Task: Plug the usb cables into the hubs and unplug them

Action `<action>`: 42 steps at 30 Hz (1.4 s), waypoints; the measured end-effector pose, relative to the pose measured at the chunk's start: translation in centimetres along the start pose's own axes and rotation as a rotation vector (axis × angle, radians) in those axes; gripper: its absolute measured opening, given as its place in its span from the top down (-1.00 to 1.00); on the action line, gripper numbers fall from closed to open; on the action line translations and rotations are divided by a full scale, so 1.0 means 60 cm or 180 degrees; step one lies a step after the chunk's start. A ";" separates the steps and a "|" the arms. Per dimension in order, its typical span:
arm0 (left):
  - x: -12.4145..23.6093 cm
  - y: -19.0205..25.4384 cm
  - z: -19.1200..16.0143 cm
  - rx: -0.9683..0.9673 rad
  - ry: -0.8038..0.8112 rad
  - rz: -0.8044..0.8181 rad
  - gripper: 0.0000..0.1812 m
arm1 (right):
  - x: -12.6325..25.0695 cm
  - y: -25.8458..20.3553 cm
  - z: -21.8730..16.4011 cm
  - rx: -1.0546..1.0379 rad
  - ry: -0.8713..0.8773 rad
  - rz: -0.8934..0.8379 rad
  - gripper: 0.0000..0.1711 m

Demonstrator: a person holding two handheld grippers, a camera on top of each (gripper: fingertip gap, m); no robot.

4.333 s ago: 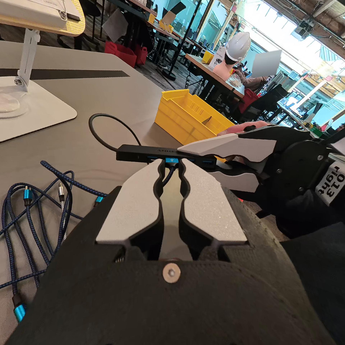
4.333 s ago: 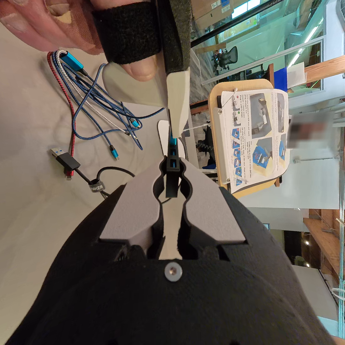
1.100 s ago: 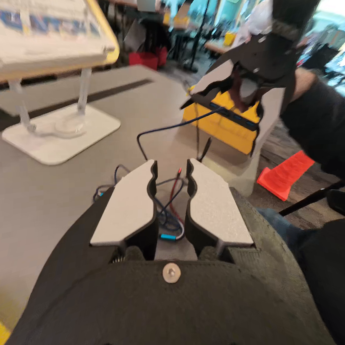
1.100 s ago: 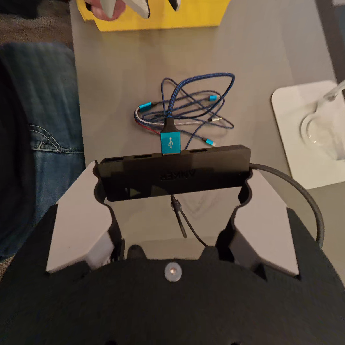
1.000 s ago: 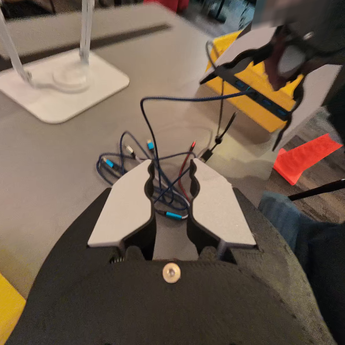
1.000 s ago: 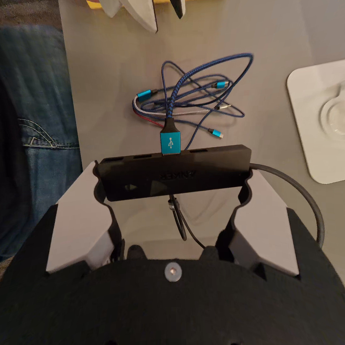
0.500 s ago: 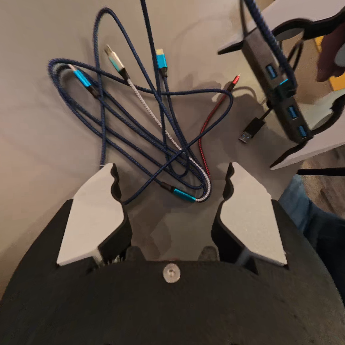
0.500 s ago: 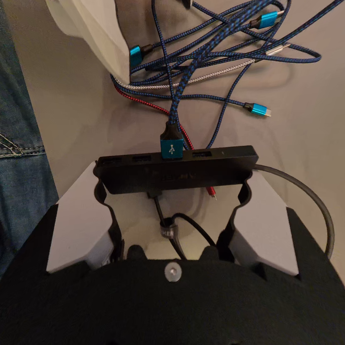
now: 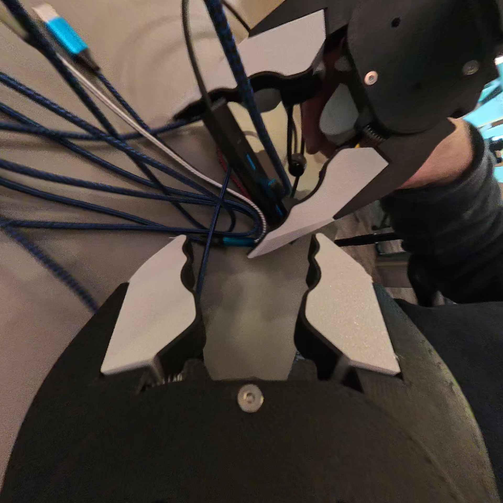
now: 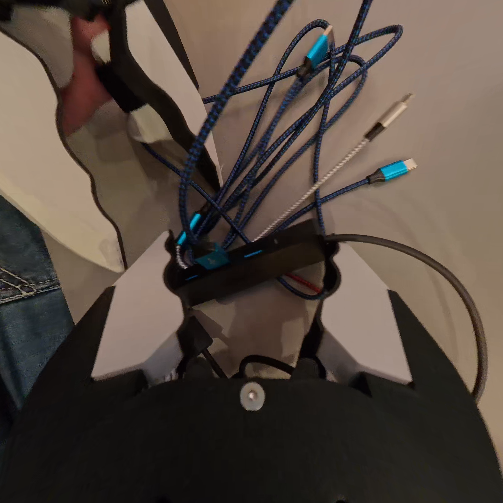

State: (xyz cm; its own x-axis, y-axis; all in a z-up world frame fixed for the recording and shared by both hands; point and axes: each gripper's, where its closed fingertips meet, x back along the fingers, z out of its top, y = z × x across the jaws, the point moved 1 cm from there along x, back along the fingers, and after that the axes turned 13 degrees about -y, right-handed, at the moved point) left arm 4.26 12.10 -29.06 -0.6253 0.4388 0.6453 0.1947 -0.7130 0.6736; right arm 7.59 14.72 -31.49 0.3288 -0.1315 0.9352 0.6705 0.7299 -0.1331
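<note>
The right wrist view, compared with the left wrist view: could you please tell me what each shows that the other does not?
Only the right wrist view shows the silver plug and denim at the left edge. Only the left wrist view shows the person's hand behind the right gripper. Both show the black hub clamped in that gripper, the blue cables and the open left gripper.

Left hand-held gripper (image 9: 249,251): matt grey plastic fingers (image 9: 152,304) with fine grainy texture, black matt body, bare metal screw. Right hand-held gripper (image 10: 251,268): same finish. Slim black USB hub (image 10: 253,265): smooth plastic, slight sheen. Blue-black cables (image 10: 253,141): braided cloth sleeve, anodised-looking cyan metal plugs (image 10: 396,170). White-grey cable (image 10: 310,196): braided, silver metal plug. Hub's own lead (image 10: 435,275): smooth black rubbery. Grey counter (image 10: 408,54): smooth, matt. Blue denim (image 10: 24,285) at near left.
</note>
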 end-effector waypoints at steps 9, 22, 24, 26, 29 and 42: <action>-0.005 0.031 0.005 -0.0052 0.0082 -0.0429 -0.01 | -0.002 0.005 0.002 -0.0042 -0.0101 -0.0164 -0.06; 0.007 0.039 0.002 -0.0117 0.0041 -0.0640 0.03 | 0.027 -0.018 0.013 -0.0216 0.0119 0.0162 -0.08; 0.001 0.039 -0.003 -0.0084 -0.0010 -0.0685 0.00 | 0.017 -0.011 0.001 -0.0294 -0.0097 0.0093 -0.11; -0.002 0.039 -0.005 -0.0064 -0.0024 -0.0695 0.00 | 0.004 -0.008 -0.006 -0.0226 -0.0242 -0.0021 -0.06; 0.006 0.039 -0.008 -0.0084 -0.0059 -0.0616 0.02 | 0.001 -0.008 -0.006 -0.0144 -0.0329 -0.0159 -0.03; 0.082 -0.043 -0.044 0.0120 -0.0246 0.0495 0.01 | 0.002 -0.006 -0.002 -0.0062 -0.0402 -0.0200 -0.23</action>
State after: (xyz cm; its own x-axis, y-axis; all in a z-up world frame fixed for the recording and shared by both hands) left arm -1.30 14.66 -28.54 -0.5256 0.3666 0.7677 0.3138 -0.7552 0.5755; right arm 7.48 14.38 -31.40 0.2002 -0.0902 0.9756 0.7003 0.7095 -0.0781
